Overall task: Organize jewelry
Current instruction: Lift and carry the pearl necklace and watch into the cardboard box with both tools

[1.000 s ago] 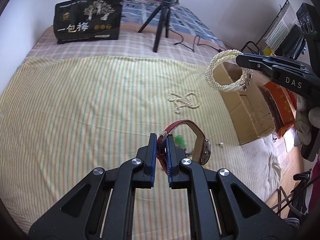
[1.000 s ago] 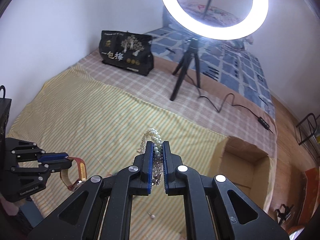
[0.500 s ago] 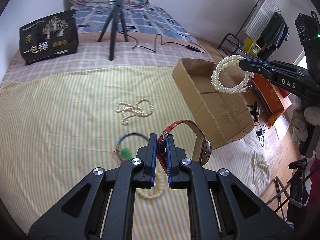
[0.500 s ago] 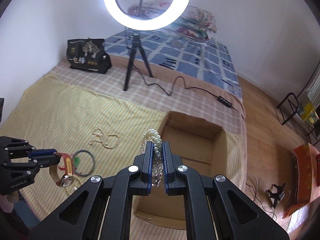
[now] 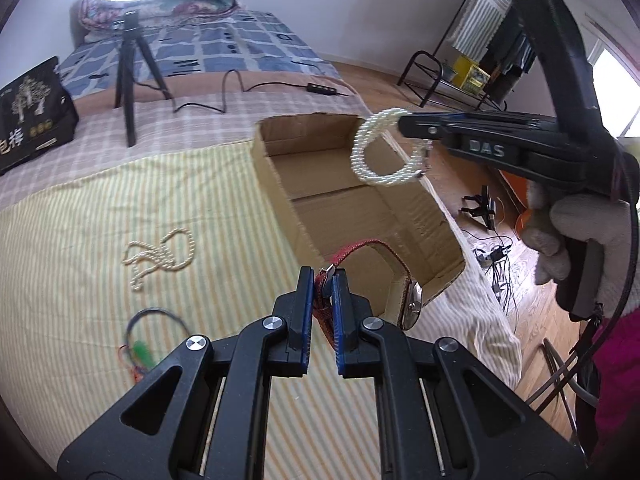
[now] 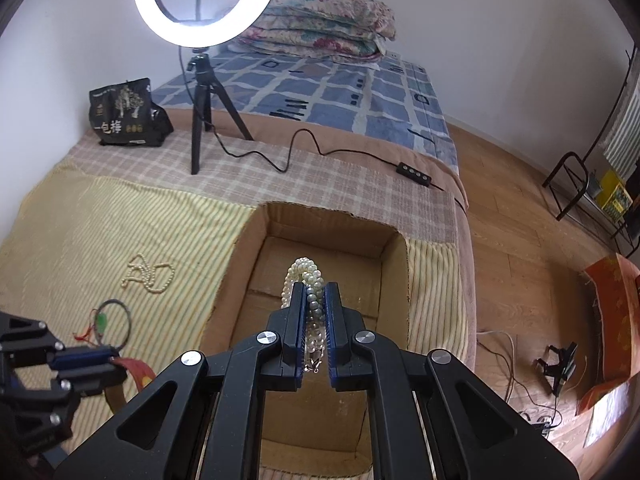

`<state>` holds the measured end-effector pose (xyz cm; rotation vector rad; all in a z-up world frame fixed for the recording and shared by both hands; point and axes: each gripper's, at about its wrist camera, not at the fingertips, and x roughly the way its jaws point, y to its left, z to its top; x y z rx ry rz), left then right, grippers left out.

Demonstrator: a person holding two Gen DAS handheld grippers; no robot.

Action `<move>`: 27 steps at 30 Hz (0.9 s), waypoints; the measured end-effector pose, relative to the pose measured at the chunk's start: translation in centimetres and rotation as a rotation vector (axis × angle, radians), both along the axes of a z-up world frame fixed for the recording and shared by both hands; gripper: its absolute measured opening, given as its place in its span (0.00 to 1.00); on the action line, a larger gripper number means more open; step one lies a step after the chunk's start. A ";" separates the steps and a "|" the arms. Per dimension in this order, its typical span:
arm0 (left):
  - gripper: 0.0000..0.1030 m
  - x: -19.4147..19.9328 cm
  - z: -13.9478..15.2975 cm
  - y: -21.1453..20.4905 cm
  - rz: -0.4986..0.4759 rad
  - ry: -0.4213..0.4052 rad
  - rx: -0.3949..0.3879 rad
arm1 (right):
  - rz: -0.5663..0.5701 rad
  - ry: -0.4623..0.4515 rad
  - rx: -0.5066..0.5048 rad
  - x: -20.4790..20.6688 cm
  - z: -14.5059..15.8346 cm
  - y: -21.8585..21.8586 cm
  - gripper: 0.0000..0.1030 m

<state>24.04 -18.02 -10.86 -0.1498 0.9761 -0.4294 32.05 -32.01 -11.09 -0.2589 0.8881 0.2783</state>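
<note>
My left gripper (image 5: 322, 276) is shut on the red strap of a wristwatch (image 5: 412, 304), whose face hangs to the right, just in front of the near wall of an open cardboard box (image 5: 360, 216). My right gripper (image 6: 313, 290) is shut on a coiled pearl bracelet (image 6: 301, 270) and holds it above the box (image 6: 280, 216). From the left wrist view the bracelet (image 5: 362, 152) hangs from the right gripper (image 5: 404, 124) over the box's far right side. A pearl necklace (image 5: 160, 252) and a dark bangle with a green tassel (image 5: 140, 344) lie on the striped cloth.
A ring light on a tripod (image 6: 200, 120) stands behind the box, its cable (image 6: 304, 144) trailing right to a switch. A black bag (image 6: 124, 116) sits at the back left. Folded quilts (image 6: 320, 24) lie far back. Wooden floor with cables (image 6: 520, 360) is to the right.
Both grippers have swung right across the bed with their loads. The box, at the right edge before, now lies under the bracelet and just ahead of the watch.
</note>
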 end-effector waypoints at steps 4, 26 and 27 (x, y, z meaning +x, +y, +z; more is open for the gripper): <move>0.07 0.8 -0.8 -2.3 -0.022 0.009 0.005 | -0.010 0.017 0.013 1.4 -1.2 -0.8 0.07; 0.14 2.2 -3.0 -5.8 -0.057 0.036 0.026 | -0.057 0.062 0.092 5.6 -3.9 -2.9 0.26; 0.16 2.1 -2.9 -5.8 -0.056 0.032 0.029 | -0.057 0.057 0.096 5.6 -3.8 -3.0 0.32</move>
